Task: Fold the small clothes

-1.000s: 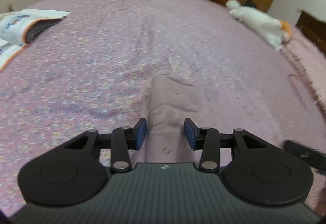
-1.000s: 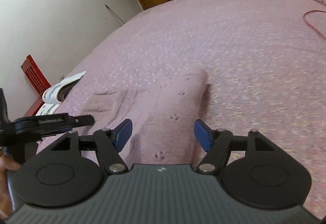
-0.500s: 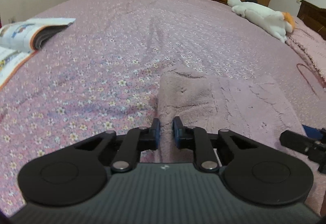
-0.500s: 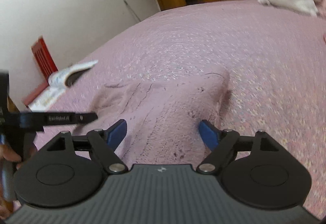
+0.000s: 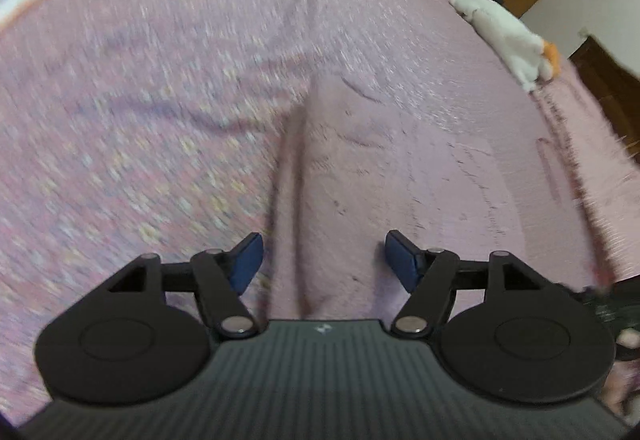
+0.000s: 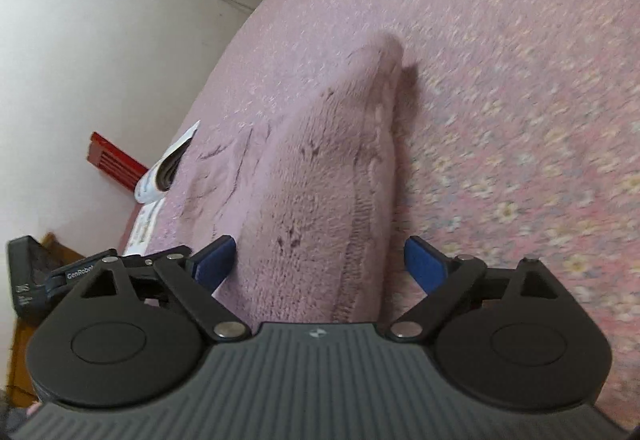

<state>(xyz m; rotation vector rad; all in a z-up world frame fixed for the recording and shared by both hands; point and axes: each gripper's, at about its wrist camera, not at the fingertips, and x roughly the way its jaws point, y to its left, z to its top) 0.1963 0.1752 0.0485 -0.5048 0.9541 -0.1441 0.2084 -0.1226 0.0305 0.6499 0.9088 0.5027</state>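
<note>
Left hand-held gripper [image 5: 322, 260]: stood open, its blue pads apart on either side of the pink knitted garment's [image 5: 400, 175] left edge, pressing nothing. Its jaws had just been opening, after being nearly shut at that edge half a second before.
Right hand-held gripper [image 6: 316, 264]: stood wide open, astride the garment's right end, pads clear of the cloth. Its jaws had just been opening too, with the knit between them but not gripped.
Garment position: lay flat on the bed [image 5: 160, 99], straight ahead of both grippers and running under their fingers; its raised, doubled-looking edge sat just ahead of the right pads.
Progress: judging by the thick layered edge, at least one fold seemed made and just let go; more folding or tidying probably remained.
Change from earlier frame: both views looked steeper down on the cloth, and the garment filled more of each.
Other things: a magazine [image 6: 168, 167] lay beyond the left gripper's side; a stuffed toy [image 5: 504, 35] lay well apart at the bed's far side.
</note>
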